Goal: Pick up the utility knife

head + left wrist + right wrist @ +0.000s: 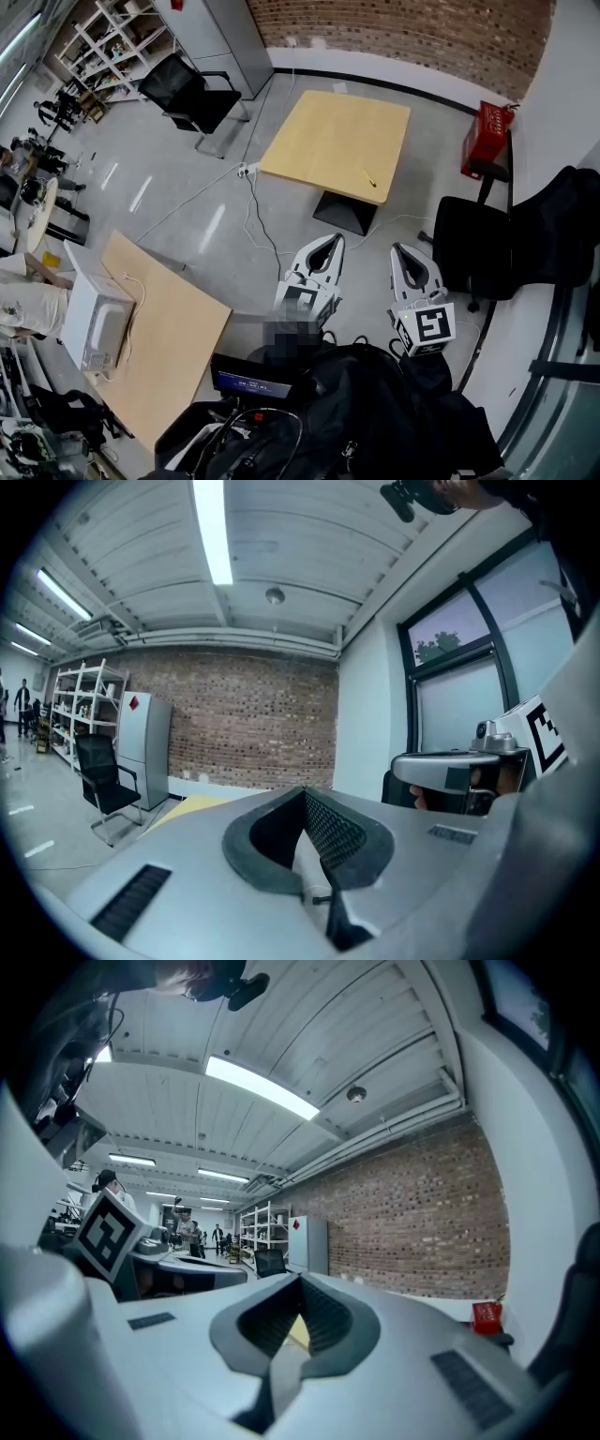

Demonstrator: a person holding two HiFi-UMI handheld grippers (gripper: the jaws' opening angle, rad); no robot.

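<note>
A small yellow utility knife [369, 178] lies near the right edge of the far square wooden table [328, 141]. Both grippers hang in the air well short of that table, pointing toward it. My left gripper [331, 240] is shut, its tips meeting with nothing between them. The right gripper [401, 249] is shut and empty too. In the left gripper view the jaws [306, 795] close on empty air, with a strip of the table [202, 804] beyond. In the right gripper view the jaws [300, 1281] are closed too. The knife shows in neither gripper view.
A black office chair [192, 94] and a grey cabinet [220, 37] stand at the back left. A red box [487, 129] and another black chair [478, 246] are at the right. A nearer wooden table [164, 347] carries a white box [94, 323]. Cables [258, 220] cross the floor.
</note>
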